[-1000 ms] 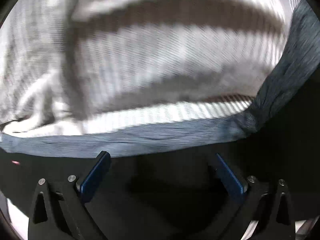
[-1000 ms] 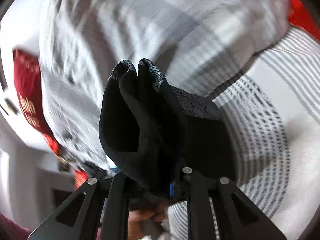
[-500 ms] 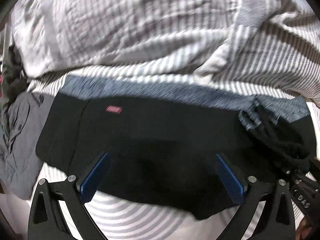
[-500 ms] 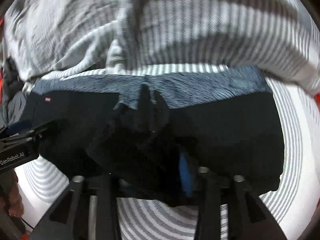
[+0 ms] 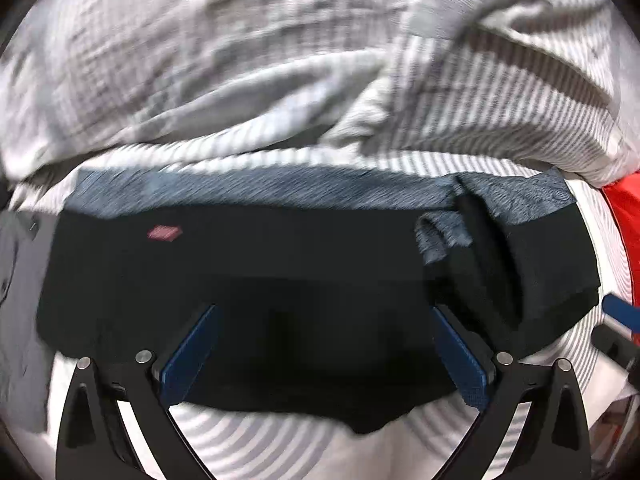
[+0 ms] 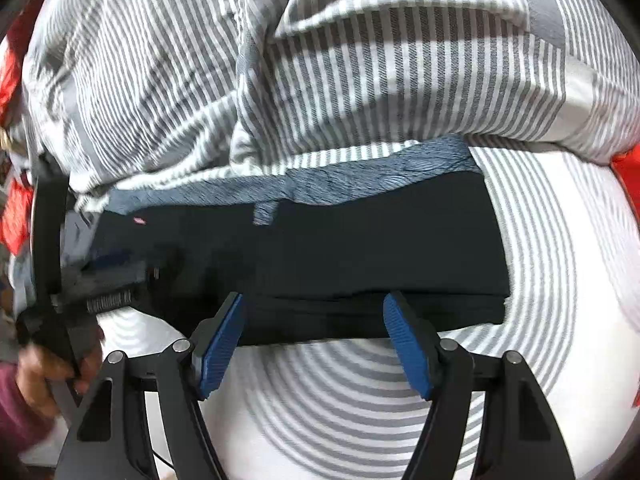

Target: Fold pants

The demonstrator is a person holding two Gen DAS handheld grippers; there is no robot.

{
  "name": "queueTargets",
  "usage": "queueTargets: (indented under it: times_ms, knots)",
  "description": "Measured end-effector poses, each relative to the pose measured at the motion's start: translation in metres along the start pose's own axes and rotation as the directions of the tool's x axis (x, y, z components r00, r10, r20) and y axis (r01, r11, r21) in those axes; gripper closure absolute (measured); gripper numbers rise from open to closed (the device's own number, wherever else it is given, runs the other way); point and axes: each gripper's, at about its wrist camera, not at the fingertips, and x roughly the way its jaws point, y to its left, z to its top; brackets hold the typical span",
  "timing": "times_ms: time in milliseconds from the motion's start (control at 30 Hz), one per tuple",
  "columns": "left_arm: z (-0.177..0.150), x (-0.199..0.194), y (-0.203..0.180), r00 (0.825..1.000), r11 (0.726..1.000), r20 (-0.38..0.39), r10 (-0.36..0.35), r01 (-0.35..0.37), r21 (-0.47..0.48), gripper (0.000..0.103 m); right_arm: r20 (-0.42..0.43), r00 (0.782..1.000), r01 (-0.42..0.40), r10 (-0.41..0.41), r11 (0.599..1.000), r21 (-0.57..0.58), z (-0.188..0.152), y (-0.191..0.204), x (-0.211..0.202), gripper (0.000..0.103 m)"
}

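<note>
The pants [image 6: 304, 256] have dropped from my right gripper [image 6: 316, 336], jaws opening, empty; left gripper [image 5: 324, 348] wide, seemingly empty. Fold laid; next, smooth and halve.

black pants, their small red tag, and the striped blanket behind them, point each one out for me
black pants [image 6: 360, 264], right wrist view, middle of the folded black panel
red tag [image 5: 164, 233], left wrist view, centre of the small tag on the pants
striped blanket [image 6: 400, 80], right wrist view, rumpled grey-and-white fold behind the pants
</note>
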Motion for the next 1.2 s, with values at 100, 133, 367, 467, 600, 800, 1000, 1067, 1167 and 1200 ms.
queueTargets:
  times_ms: [100,133,367,467,600,800,1000,1067,1167,1200]
  knots:
    - [0.018,0.020,-0.016,1.000,1.000,-0.024,-0.013,0.013,0.027,0.000,-0.011,0.999,0.045,-0.047,0.988,-0.145,-0.002,0.012,0.011,0.037]
    - [0.024,0.026,-0.020,0.999,0.999,-0.032,-0.022,0.024,0.039,0.000,0.004,0.999,0.053,-0.053,0.979,-0.199,-0.003,0.018,0.012,0.038]
    - [0.044,0.061,-0.047,0.998,0.991,-0.067,-0.009,0.018,0.133,0.000,0.070,0.993,0.120,-0.099,0.899,-0.422,-0.004,0.043,0.032,0.039]
    - [0.045,0.072,-0.053,0.996,0.988,-0.088,-0.018,0.031,0.149,0.000,0.077,0.989,0.147,-0.125,0.877,-0.458,-0.002,0.042,0.047,0.041]
    - [0.048,0.086,-0.059,0.986,0.986,-0.143,-0.087,0.106,0.128,0.023,0.030,0.992,0.121,-0.121,0.878,-0.463,0.002,0.038,0.070,0.053]
    - [0.055,0.087,-0.069,0.962,0.968,-0.178,-0.205,0.227,0.109,0.069,0.001,0.998,0.065,-0.069,0.935,-0.348,0.019,0.019,0.060,0.103]
    - [0.061,0.087,-0.071,0.964,0.972,-0.175,-0.199,0.217,0.087,0.069,-0.025,1.000,0.000,-0.010,0.927,-0.374,0.013,0.015,0.034,0.103]
    - [0.061,0.078,-0.066,0.969,0.974,-0.162,-0.185,0.202,0.098,0.069,0.018,0.998,0.067,-0.066,0.895,-0.441,-0.001,0.024,0.028,0.098]
    - [0.061,0.070,-0.060,0.979,0.977,-0.152,-0.139,0.160,0.138,0.044,0.098,0.983,0.185,-0.157,0.823,-0.538,-0.020,0.039,0.030,0.056]
    - [0.053,0.068,-0.054,0.981,0.979,-0.143,-0.129,0.149,0.140,0.038,0.129,0.977,0.215,-0.172,0.797,-0.564,-0.024,0.044,0.031,0.053]
